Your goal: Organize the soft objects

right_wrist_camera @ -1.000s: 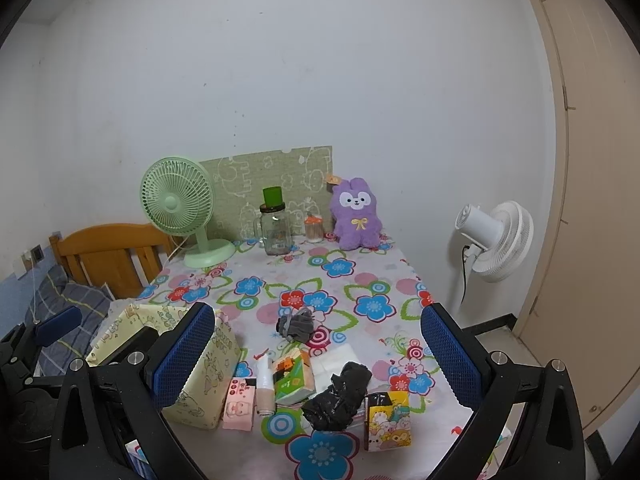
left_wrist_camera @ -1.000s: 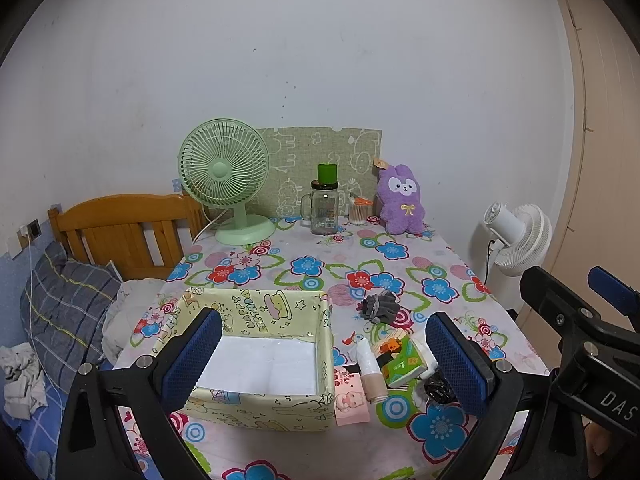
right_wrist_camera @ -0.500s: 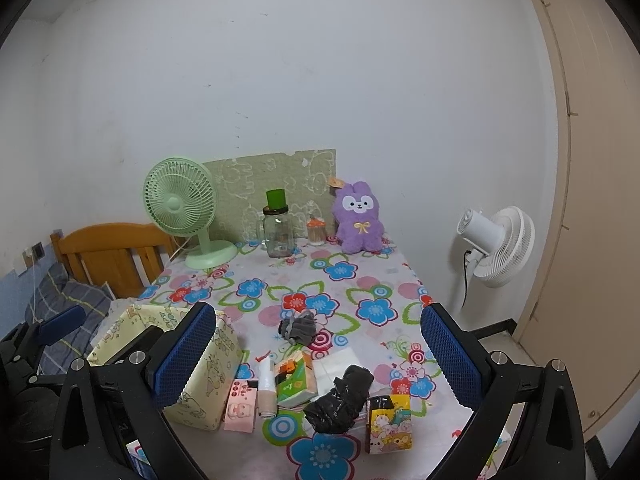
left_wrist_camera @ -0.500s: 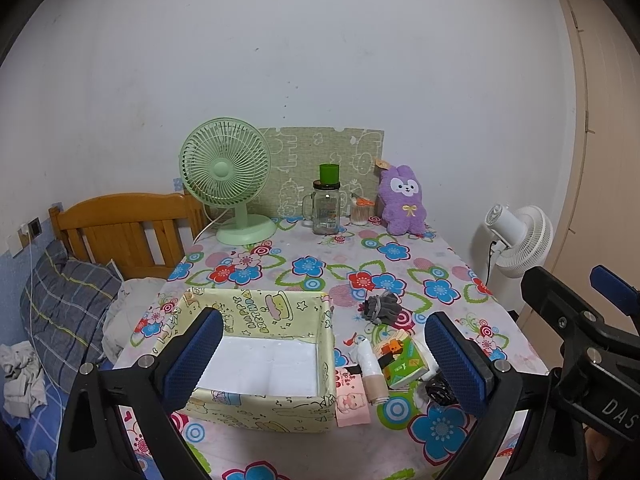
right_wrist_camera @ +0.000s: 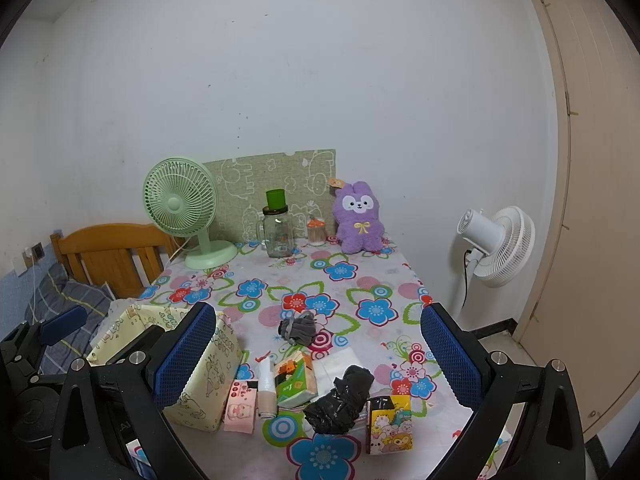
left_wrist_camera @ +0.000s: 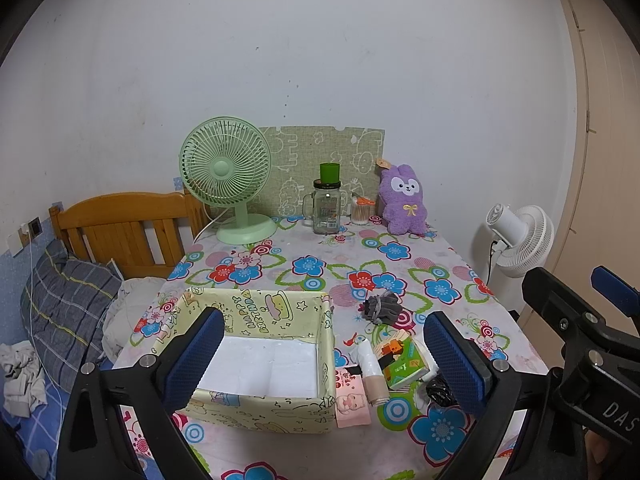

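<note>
An empty yellow cartoon-print box (left_wrist_camera: 256,360) sits at the table's near left; it also shows in the right wrist view (right_wrist_camera: 192,376). Right of it lies a cluster: a pink tissue pack (right_wrist_camera: 240,404), a small tube (right_wrist_camera: 266,384), a green tissue pack (right_wrist_camera: 296,378), a black crumpled bag (right_wrist_camera: 340,398), a yellow cartoon pack (right_wrist_camera: 390,424). A grey pouch (right_wrist_camera: 300,328) lies mid-table. A purple plush rabbit (right_wrist_camera: 358,218) stands at the back. My left gripper (left_wrist_camera: 320,364) and right gripper (right_wrist_camera: 316,352) are open, empty, above the near edge.
A green desk fan (left_wrist_camera: 230,184), a glass jar with a green lid (left_wrist_camera: 328,204) and a small swab jar (left_wrist_camera: 362,212) stand at the back before a green board. A wooden bed headboard (left_wrist_camera: 120,228) is on the left, a white floor fan (right_wrist_camera: 500,244) on the right.
Both views have shifted slightly, as both grippers drift a little. Both stay open. Nothing on the table has moved.
</note>
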A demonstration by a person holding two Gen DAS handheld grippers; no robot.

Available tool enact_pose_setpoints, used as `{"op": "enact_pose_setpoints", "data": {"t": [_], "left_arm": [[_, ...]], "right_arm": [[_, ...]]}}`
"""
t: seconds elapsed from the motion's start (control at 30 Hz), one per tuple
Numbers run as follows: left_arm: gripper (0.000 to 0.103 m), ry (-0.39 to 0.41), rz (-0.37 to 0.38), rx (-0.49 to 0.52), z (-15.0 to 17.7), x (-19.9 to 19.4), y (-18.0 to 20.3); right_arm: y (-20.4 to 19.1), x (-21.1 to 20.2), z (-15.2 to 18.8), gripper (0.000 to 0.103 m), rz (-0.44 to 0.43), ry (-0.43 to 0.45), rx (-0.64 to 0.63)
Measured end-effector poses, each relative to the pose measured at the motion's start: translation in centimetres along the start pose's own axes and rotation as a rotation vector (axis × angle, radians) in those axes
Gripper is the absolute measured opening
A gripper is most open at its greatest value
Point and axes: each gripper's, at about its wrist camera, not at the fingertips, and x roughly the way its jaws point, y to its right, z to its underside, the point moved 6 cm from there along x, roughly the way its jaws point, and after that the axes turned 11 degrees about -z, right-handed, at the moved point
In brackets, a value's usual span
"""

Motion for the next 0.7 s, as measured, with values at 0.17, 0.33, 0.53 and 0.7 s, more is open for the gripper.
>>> {"op": "enact_pose_setpoints", "data": {"t": [0.17, 0.33, 0.53, 0.7], "left_arm": [[0.1, -0.001, 0.001, 0.0, 0.0, 0.0, 0.0], [0.098, -0.009, 0.008, 0.001, 0.6, 0.6, 0.4], [0.096, -0.025, 0.048, 0.024, 1.7, 1.3, 2.4], [0.095, -0.06, 0.08, 0.057, 2.9, 2.2, 4.7]], "right_arm": [[-0.3, 0.3, 0.0, 0.103, -0.002, 0.0, 0.001], [0.2, 0.2, 0.2, 0.1, -0.003, -0.002, 0.0], [0.9, 0.7, 1.2, 0.098, -0.003, -0.019, 0.01], [2.1, 1.2, 2.5, 0.096, 0.015, -0.039, 0.011]]}}
